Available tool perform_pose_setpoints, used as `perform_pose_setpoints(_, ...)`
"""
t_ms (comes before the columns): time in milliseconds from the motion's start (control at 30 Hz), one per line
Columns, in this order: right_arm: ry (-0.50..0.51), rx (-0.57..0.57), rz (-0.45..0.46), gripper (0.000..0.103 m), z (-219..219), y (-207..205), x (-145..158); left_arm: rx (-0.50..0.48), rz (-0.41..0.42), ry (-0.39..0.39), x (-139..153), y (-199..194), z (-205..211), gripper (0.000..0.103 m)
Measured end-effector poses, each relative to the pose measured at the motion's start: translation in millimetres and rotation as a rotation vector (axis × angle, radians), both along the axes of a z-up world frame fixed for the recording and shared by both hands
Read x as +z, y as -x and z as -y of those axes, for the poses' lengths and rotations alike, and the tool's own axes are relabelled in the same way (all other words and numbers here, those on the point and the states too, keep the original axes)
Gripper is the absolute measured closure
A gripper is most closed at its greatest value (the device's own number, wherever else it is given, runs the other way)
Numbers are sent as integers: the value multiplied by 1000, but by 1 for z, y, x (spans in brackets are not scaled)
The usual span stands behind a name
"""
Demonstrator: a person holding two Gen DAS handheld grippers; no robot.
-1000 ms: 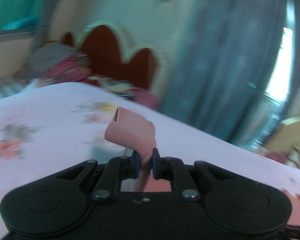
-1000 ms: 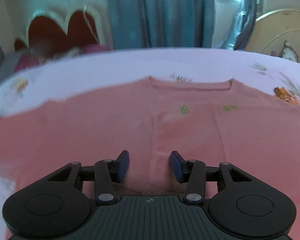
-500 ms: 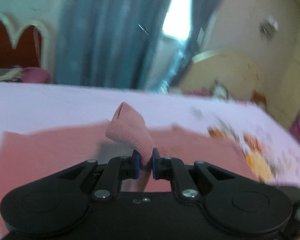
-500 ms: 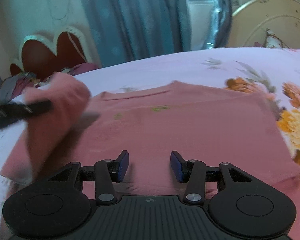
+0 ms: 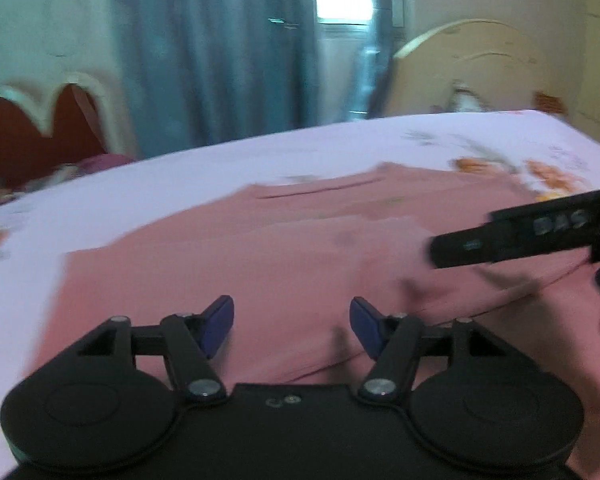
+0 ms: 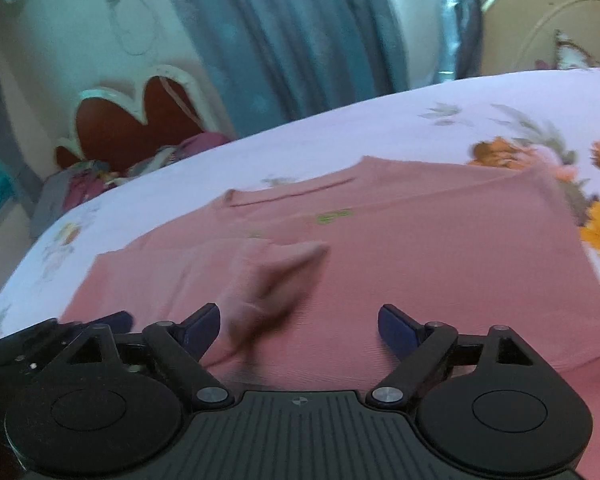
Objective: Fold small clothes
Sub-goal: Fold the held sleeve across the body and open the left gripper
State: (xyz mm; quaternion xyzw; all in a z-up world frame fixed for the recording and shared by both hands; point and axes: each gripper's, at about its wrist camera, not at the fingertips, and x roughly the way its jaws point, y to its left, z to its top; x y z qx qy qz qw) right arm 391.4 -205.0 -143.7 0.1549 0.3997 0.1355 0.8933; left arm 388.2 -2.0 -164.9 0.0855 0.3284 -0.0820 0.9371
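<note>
Bedsheet [image 5: 260, 160]: both jaws apparently open.

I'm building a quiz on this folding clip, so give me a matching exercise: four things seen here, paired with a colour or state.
Things:
1. pink shirt
2. left gripper
3. curtain
4. bedsheet

Colour or state:
A. blue-grey, hanging behind the bed
B. pale, with orange flowers
C. open, nothing between its pads
D. lying on the bed, a sleeve folded onto it

Pairs: 1-D, 2-C, 3-A, 4-B
</note>
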Motion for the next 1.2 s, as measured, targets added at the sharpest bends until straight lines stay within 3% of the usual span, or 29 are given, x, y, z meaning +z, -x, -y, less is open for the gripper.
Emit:
perform_pose_setpoints(200,-6,8,-60,18,-15,-8,-11,233,-23,-64,-11,17,-74,41)
perform_pose_setpoints(233,6,5,-63,26,-19,-9,-14,270,-27,-78,-13,19,-84,41)
perform_pose_setpoints(267,11,9,-69,52,-22,-11,-16,304,-32,-88,-15,21,-93,41)
perform_pose_setpoints(300,16,11,-82,59,-26,-13,-18,337,-44,-95,-20,22,-100,42)
perform_pose_setpoints(400,27,0,-62,60,-34,-15,-18,387,-68,-85,-25,21,-112,42)
perform_pose_setpoints(467,0,10,-65,86,-38,-18,-17,400,-59,-79,-26,18,-115,42)
perform_pose_setpoints(567,38,13,-29,86,-43,-18,-10,416,-36,-68,-23,9,-115,46)
perform_pose_setpoints(700,104,5,92,87,-33,-10,19,422,-19,-53,-29,6,-118,71)
perform_pose_setpoints(833,223,-10,186,87,-11,-4,43,395,-17,-60,-33,9,-113,83)
perform_pose_setpoints(1000,249,-81,115,88,27,0,31,386,-26,-55,-35,10,-110,88)
perform_pose_setpoints(1067,240,-120,50,103,41,0,16,379,-29,-62,-36,7,-111,88)
perform_pose_setpoints(1200,171,-119,-43,103,57,4,-1,324,-41,-64,-31,14,-111,87)
